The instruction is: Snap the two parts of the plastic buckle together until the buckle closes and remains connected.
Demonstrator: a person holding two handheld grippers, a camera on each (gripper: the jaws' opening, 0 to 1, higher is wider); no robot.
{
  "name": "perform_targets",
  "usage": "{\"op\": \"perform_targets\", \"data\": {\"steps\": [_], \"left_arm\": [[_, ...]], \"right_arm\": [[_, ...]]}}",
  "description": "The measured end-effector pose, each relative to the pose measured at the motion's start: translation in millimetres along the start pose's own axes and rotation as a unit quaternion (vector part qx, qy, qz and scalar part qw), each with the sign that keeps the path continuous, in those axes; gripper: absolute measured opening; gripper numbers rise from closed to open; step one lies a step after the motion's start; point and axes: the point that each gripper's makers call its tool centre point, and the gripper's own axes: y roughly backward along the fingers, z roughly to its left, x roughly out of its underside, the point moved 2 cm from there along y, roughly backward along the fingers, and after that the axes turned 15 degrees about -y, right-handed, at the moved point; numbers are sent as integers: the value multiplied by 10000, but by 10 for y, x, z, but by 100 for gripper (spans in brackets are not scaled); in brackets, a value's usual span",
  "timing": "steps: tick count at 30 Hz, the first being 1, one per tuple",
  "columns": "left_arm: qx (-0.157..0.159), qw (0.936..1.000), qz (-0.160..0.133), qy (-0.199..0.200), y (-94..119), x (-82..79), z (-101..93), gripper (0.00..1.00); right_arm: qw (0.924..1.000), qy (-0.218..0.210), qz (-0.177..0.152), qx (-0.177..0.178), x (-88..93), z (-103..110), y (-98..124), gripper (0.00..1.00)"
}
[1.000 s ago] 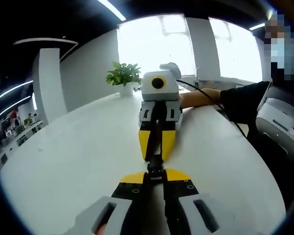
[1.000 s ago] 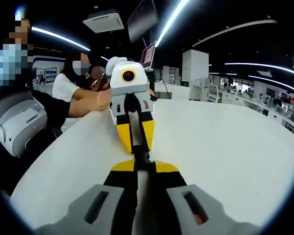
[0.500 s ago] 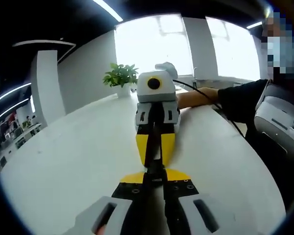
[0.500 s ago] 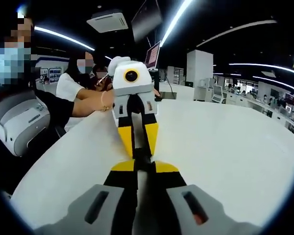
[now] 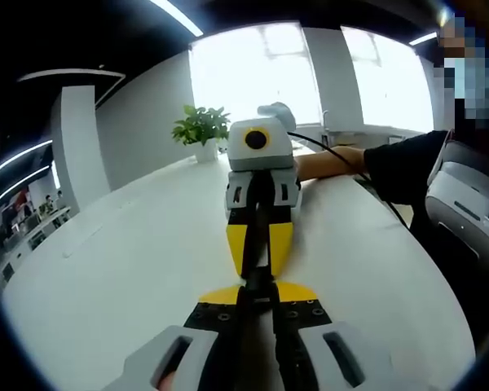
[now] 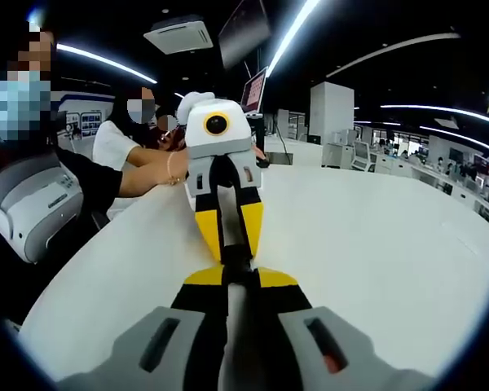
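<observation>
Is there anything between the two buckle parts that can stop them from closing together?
Nothing visible stands between them. The left gripper and the right gripper face each other tip to tip over the white table, each shut on a dark buckle part. The parts meet where the jaws meet; whether they have latched cannot be told.

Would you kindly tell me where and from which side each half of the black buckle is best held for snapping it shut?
Hold each half of the buckle by its outer end, one gripper from either side along its length, leaving the mating middle free. The left gripper and right gripper already meet it nose to nose.
</observation>
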Motion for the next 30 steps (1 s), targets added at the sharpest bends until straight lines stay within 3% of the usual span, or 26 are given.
{"op": "perform_targets", "data": {"steps": [8,18,24,30], "left_arm": [[-95,9999,23,-127,0,-13,55,12],[-474,9985,-288,-7,60,-126,222,14],[-1085,9937,-296,-1,169,-148,461,18],[-1367,9901,-305,127,258,-133,602,18]], "right_arm": [[9996,200,60,189,-32,-37,44,11],[9979,352,-168,518,-203,-111,185,11],[9963,389,-148,752,-225,-214,260,11],[9933,476,-25,1050,-239,-336,309,11]]}}
